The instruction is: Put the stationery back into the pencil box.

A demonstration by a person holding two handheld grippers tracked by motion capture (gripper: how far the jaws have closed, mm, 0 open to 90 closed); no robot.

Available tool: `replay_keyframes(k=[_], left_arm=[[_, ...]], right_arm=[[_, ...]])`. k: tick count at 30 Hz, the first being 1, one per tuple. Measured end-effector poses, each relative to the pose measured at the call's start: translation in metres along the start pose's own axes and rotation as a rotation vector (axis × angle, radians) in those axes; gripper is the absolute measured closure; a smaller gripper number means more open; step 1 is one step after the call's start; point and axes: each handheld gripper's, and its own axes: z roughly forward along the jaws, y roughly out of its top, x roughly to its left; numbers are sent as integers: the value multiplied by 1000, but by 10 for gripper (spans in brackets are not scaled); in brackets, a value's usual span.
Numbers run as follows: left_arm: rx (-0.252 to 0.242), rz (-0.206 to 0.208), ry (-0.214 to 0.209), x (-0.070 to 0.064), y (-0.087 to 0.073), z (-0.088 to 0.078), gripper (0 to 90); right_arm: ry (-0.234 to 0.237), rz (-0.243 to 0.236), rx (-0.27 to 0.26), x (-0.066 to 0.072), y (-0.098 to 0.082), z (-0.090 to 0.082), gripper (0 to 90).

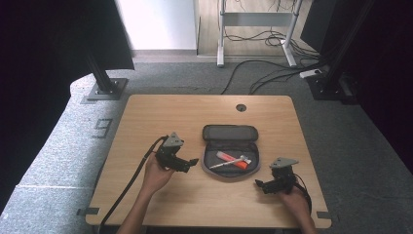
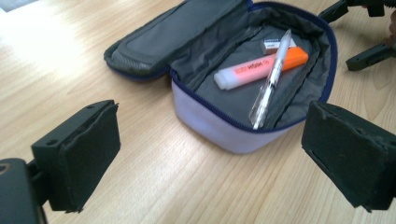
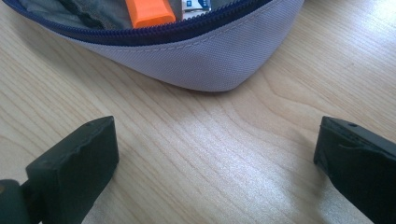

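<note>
A person at a light wooden desk point(image 1: 160, 204) works two hand-held tools around an open, oval, grey fabric pencil case with a blue zip point(image 1: 230, 171), which lies flat near the middle of the desk with its lid point(image 1: 229, 132) folded back on the far side. The left tool point(image 1: 193, 162) hovers just left of the case with its jaws spread wide and nothing between them; the right tool point(image 1: 259, 184) sits low near the case's front right corner, jaws likewise wide apart and empty over bare wood.

Inside the case lie an orange highlighter with a pale cap point(image 2: 261, 67), a clear slim pen point(image 2: 271, 80) resting across it, and a small white eraser point(image 2: 276, 44) at the highlighter's orange end.

In the high view the case's long axis runs left to right across the desk, its opening facing up. The highlighter lies at a shallow slant, pale cap toward the left tool. The pen crosses it the other way, one end toward the case's front left, the other toward the back right.

The step in hand looks like closing the case or reaching into it. To do it well, the left tool should probably come in level with the lid's edge and take only the fabric, while the right tool steadies the near wall point(image 3: 196, 56) so that the case does not slide. The pen's raised end may foul the lid if it is not pushed down first.
</note>
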Motion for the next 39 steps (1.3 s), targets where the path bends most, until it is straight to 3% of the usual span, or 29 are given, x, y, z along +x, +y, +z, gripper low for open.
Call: replay_keyframes(k=[3, 18, 28, 33, 36, 39], left_arm=[[-3, -12, -12, 3, -9, -1, 35], [30, -49, 28, 13, -52, 1, 0], [94, -51, 62, 16, -74, 12, 0], [130, -43, 74, 16, -81, 18, 0], [165, -19, 106, 13, -83, 23, 0], [170, -31, 104, 13, -83, 23, 0]], right_arm=[[0, 0, 0, 0, 0, 0, 0], [-1, 0, 0, 0, 0, 0, 0], [0, 1, 0, 0, 0, 0, 0], [-1, 0, 0, 0, 0, 0, 0], [-1, 0, 0, 0, 0, 0, 0], [0, 1, 0, 0, 0, 0, 0]])
